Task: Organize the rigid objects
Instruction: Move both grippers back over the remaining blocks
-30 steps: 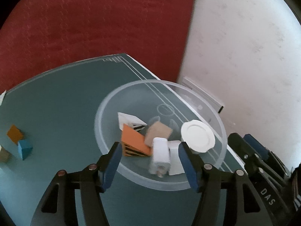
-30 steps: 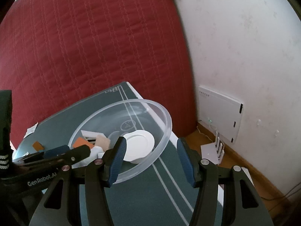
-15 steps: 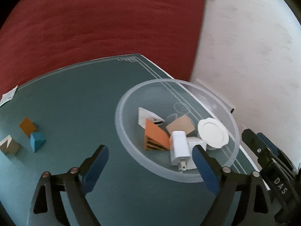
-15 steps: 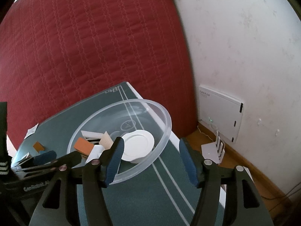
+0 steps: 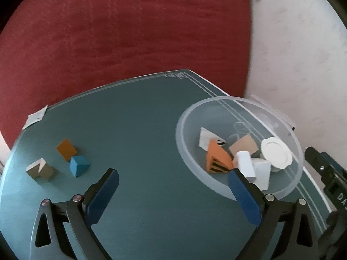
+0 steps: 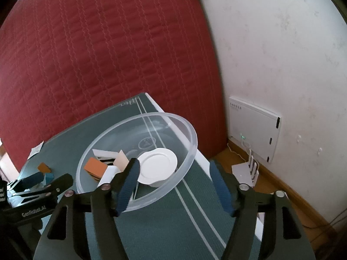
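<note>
Left gripper (image 5: pixel 171 177), jaws just opened wide and empty, faces the small blue block (image 5: pixel 79 165) at lower left: light, stiff, best pinched across flat faces.

A clear plastic bowl (image 5: pixel 184 151) stands upright near the right edge of the teal table mat, holding a jumbled pile: an orange wedge (image 5: pixel 216 160) with black stripes, a white-and-black striped block (image 5: pixel 207 140), a tan block (image 5: pixel 244 146), a white cylinder (image 5: pixel 245 165), a white box (image 5: pixel 263 173) and a small white plate (image 5: pixel 275 153) (leaning against the right wall of the bowl). Well apart on the mat's left side lie three loose pieces close together: an orange block (image 5: pixel 66 149) touching a blue wedge (image 5: pixel 79 165), and just beside them a tan notched block (image 5: pixel 40 170).
</note>
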`<state>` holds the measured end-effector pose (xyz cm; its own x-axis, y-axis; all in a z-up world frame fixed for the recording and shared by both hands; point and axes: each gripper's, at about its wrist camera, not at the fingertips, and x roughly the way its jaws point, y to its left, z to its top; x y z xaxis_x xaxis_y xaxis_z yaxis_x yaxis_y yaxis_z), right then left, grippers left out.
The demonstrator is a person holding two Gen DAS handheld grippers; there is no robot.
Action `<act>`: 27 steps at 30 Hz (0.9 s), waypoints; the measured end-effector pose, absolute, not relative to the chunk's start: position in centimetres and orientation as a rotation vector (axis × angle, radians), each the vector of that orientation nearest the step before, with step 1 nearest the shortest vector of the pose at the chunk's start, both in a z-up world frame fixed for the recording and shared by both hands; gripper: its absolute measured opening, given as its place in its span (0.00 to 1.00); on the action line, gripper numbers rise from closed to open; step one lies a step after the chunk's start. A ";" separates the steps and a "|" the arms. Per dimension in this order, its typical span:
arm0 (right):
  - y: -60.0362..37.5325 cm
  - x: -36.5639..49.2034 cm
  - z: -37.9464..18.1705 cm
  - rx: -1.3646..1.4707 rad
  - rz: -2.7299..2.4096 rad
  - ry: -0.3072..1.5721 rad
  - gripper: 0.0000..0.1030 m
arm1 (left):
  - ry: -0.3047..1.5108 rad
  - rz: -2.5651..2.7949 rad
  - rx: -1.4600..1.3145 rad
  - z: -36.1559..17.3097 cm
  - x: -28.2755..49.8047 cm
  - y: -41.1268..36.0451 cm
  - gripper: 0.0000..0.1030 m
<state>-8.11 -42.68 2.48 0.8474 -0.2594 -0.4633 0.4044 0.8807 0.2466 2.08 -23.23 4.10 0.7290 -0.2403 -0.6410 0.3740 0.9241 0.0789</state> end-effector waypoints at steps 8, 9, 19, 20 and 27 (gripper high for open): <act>-42.7 -8.2 2.5 0.343 -0.360 0.443 0.69 | 0.676 -0.304 0.189 3.9 2.4 -21.9 0.99; -42.6 -8.2 2.5 0.342 -0.361 0.443 0.69 | 0.677 -0.301 0.187 3.9 2.4 -21.7 0.99; -42.3 -8.2 2.7 0.321 -0.374 0.447 0.70 | 0.683 -0.285 0.165 3.7 2.4 -20.3 0.99; -42.3 -8.2 2.7 0.319 -0.376 0.447 0.70 | 0.684 -0.283 0.163 3.6 2.4 -20.1 0.99; -42.0 -8.1 2.8 0.300 -0.379 0.454 0.71 | 0.687 -0.248 0.127 3.6 2.7 -18.1 0.99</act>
